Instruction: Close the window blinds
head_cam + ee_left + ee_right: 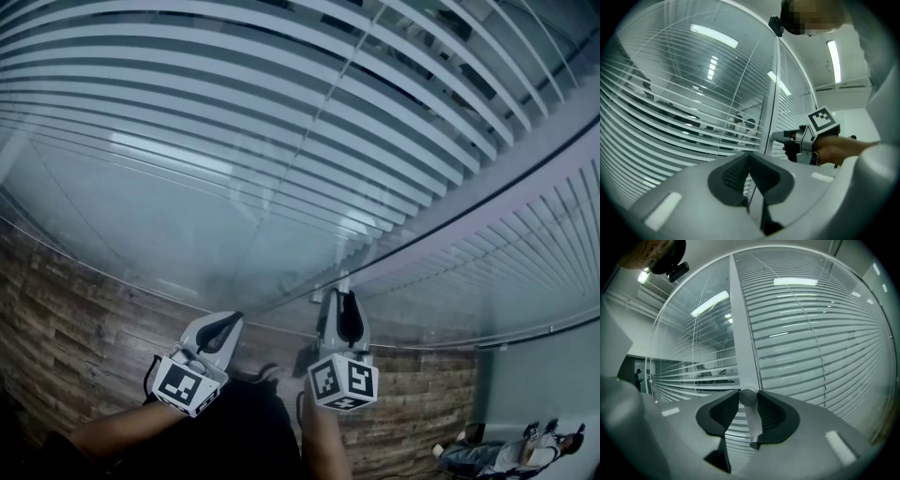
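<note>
White slatted blinds [281, 122] hang behind glass, with their slats tilted apart; they also fill the left gripper view [670, 117] and the right gripper view [811, 333]. A grey upright frame post [743, 333] splits the two panes. My right gripper [748, 399] is shut on the round grey control knob [748, 395], whose short rod [753, 425] runs down between the pads. In the head view the right gripper [342, 292] sits at the post's foot. My left gripper [232, 319] hangs to its left, shut [750, 161], with nothing seen between its pads.
A wood-patterned floor [75, 319] lies below the glass wall. A person [506, 455] is low at the far right of the head view. Thin lift cords [736, 93] run down the blinds. My right gripper [780, 137] shows beside the post [771, 117] in the left gripper view.
</note>
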### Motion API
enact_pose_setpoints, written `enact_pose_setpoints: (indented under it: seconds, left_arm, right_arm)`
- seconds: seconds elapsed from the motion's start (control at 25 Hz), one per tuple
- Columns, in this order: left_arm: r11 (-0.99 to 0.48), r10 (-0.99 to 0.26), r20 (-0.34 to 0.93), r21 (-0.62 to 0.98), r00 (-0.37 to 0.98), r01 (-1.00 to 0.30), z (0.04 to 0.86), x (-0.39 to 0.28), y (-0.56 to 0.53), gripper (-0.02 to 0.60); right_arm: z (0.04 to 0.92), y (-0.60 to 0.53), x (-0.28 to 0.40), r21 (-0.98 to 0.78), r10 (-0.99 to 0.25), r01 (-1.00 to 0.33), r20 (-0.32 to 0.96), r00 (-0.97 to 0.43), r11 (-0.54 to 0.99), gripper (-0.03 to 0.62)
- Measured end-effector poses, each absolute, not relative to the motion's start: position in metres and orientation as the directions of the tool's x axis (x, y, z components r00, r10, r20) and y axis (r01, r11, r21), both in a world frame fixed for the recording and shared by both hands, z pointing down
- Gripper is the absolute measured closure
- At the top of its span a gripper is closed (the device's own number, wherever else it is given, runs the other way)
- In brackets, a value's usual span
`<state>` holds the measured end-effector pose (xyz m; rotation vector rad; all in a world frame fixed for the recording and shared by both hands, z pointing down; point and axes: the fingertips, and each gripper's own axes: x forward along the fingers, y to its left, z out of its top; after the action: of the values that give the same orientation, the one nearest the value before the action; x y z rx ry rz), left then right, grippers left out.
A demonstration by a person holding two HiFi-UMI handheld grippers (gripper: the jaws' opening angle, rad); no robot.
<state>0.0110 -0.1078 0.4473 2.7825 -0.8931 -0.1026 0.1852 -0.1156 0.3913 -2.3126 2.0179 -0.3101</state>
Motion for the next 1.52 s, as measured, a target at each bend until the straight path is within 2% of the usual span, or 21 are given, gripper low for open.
enact_pose_setpoints:
  seconds: [0.64, 0.88, 1.24, 1.52]
  left_arm:
    - [-0.813, -0.569, -0.027, 0.166, 0.822, -0.557, 0.433, 0.010, -0.101, 0.581]
    - [-0.822, -0.556, -0.021, 0.161, 0.831, -0.546, 0.433, 0.008, -0.101, 0.581]
    - [-0.828, -0.544, -0.011, 0.166, 0.839, -0.535, 0.429, -0.003, -0.093, 0.581]
    - [-0.881, -0.452, 0.030, 0.141, 0.891, -0.452, 0.441, -0.001, -0.076, 0.581]
  right_arm:
    - [0.391, -0.115, 0.183, -0.088, -0.985, -0.985, 0.105, 0.136, -0.146, 0.465]
    - [0.392, -0.116, 0.178, 0.047, -0.984, -0.985, 0.060, 0.171, -0.168, 0.465]
    - [0.391, -0.118, 0.171, 0.128, -0.984, -0.976, -0.019, 0.174, -0.175, 0.467]
    - [0.402, -0.120, 0.165, 0.164, -0.984, -0.970, -0.017, 0.177, -0.177, 0.465]
